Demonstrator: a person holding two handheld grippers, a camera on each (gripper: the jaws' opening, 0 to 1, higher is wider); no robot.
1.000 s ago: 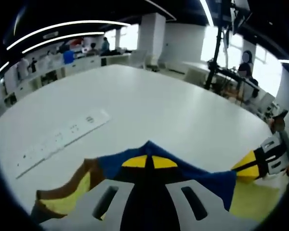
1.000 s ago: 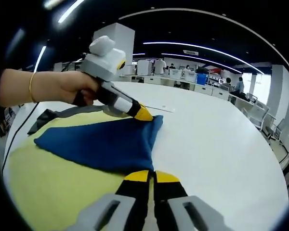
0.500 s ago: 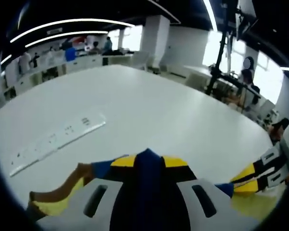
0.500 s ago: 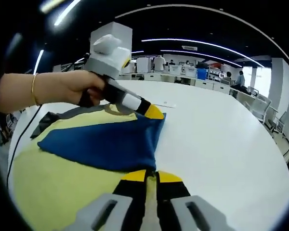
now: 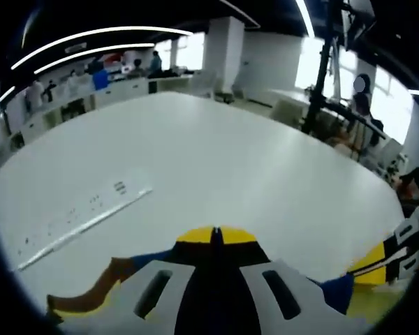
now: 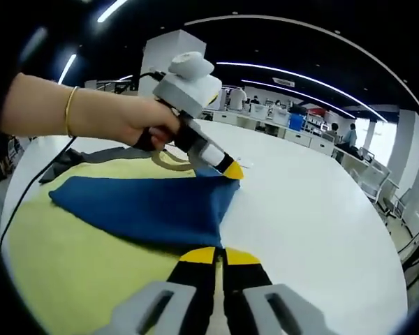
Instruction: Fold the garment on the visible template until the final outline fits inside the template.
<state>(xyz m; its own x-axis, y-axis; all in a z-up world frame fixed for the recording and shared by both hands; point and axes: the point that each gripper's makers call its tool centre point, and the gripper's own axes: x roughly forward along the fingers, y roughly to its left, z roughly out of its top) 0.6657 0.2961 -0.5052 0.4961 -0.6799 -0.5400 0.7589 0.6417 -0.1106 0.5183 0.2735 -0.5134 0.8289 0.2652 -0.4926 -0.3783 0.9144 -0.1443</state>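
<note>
Since a moment ago my left gripper (image 6: 230,169) has lifted off the blue fold's far corner, and in its own view the cloth has slid lower beneath the jaws. My right gripper (image 6: 218,256) has its yellow tips pressed together at the near corner of the garment (image 6: 143,206), whether pinching cloth I cannot tell. My left gripper's tips meet too, with nothing between them. The garment's blue panel lies folded over its yellow body, tapering toward me, its long edge running leftward. Grey trim peeks out behind. Everything rests on the white table (image 6: 314,202). A flat white strip (image 5: 84,223) lies farther off.
</note>
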